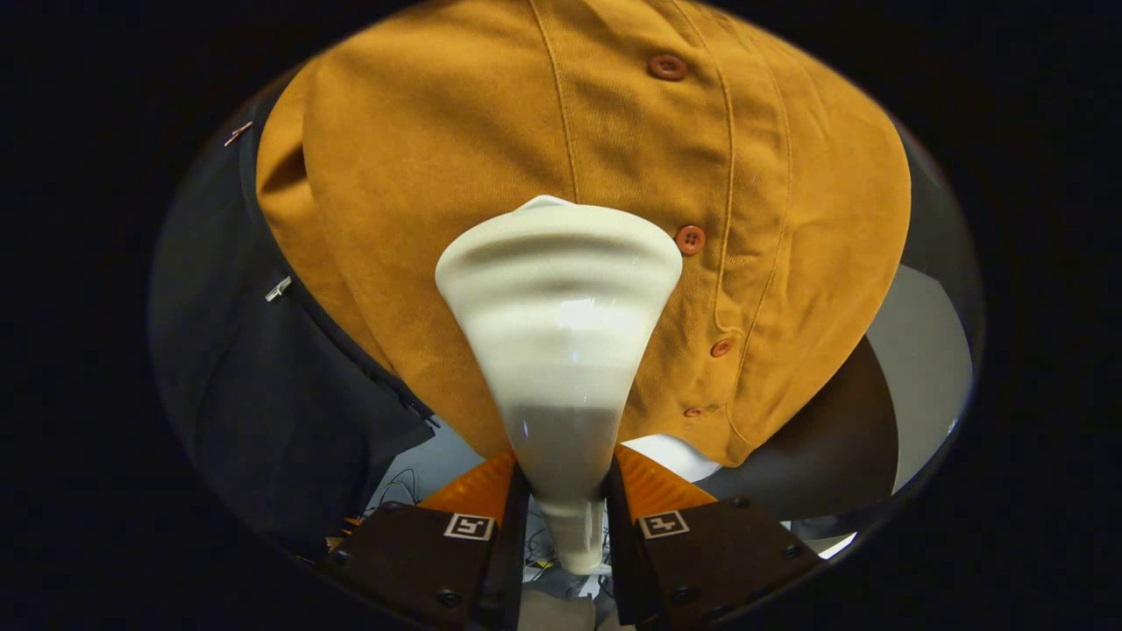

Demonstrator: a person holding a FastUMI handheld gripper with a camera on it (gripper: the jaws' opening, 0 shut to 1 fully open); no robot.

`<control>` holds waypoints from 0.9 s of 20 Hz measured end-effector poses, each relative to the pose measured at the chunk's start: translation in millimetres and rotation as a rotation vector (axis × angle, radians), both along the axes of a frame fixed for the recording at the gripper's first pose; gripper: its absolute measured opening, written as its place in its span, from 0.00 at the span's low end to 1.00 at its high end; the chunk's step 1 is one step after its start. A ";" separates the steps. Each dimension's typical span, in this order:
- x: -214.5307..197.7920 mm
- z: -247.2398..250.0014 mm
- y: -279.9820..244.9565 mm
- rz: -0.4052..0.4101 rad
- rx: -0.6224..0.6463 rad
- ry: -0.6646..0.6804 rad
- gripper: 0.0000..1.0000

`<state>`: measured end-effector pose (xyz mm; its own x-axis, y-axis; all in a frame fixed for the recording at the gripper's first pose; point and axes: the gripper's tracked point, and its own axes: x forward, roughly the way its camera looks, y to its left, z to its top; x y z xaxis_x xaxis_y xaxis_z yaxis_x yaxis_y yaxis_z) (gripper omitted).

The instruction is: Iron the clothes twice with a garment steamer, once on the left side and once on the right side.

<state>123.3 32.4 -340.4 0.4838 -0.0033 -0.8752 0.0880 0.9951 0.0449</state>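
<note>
Between the jaws, at 6 o'clock, sits the narrow neck of the steamer [561, 350], pinched from both sides by the gripper [565, 517]; both fingers press on it, so the grip looks firm. From there the steamer widens toward 12 o'clock, and its broad head lies against, or just in front of, the mustard shirt [456, 166] hanging beyond it; contact itself I cannot confirm. The head sits just to the 9 o'clock side of the button row [690, 238], on the panel there. A dark garment [254, 386] hangs at 8 o'clock beside the shirt. Judging by this, one pass is under way on that panel; which pass it is, and whether the other is done, cannot be told. No steam is visible.
</note>
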 end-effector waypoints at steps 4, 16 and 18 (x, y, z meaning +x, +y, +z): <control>6.0 30.6 -2.8 0.017 -0.004 -0.089 0.45; 35.0 144.1 -50.3 -0.022 -0.062 -0.378 0.45; 32.0 165.8 -66.9 -0.047 -0.072 -0.428 0.45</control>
<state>155.3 -34.5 -174.6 0.8009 -0.0875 -0.5923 0.1214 0.9924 0.0175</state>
